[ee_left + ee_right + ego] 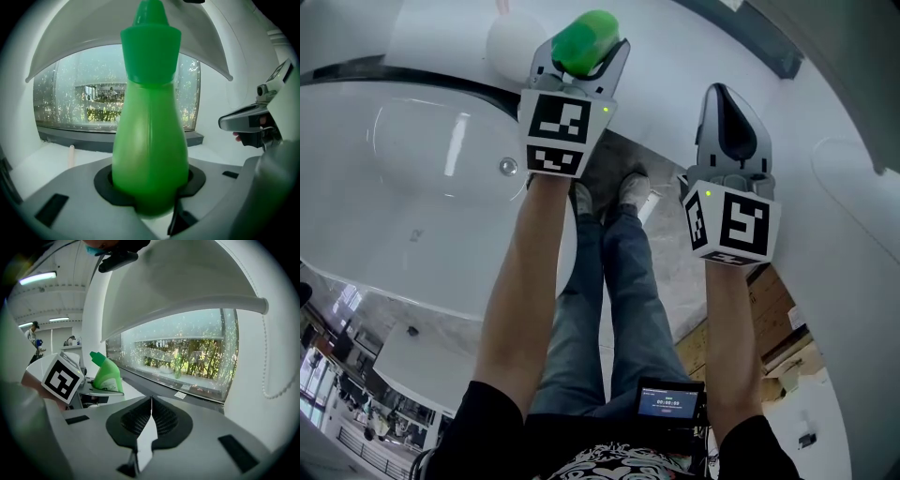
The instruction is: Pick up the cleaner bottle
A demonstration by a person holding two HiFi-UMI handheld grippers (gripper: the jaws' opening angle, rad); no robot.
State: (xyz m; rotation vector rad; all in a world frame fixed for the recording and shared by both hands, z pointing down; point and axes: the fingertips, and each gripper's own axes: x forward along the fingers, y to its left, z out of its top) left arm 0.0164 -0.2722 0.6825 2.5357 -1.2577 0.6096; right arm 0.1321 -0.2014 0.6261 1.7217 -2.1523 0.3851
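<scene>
The cleaner bottle (586, 39) is bright green with a green cap, standing upright on a white ledge by a window. My left gripper (584, 54) is shut on its rounded body; in the left gripper view the bottle (150, 140) fills the space between the black pads (105, 185). My right gripper (724, 94) hangs to the right of it, shut with nothing held, its pads meeting edge to edge (151, 401). From the right gripper view the bottle (107, 373) and the left gripper's marker cube (63, 377) show at the left.
A white bathtub (422, 216) with a metal drain (508, 167) lies at the left. Behind the bottle is a window (79, 98) under a white roller blind (178, 282), with a dark sill (75, 136). The person's legs and shoes (609, 192) stand below.
</scene>
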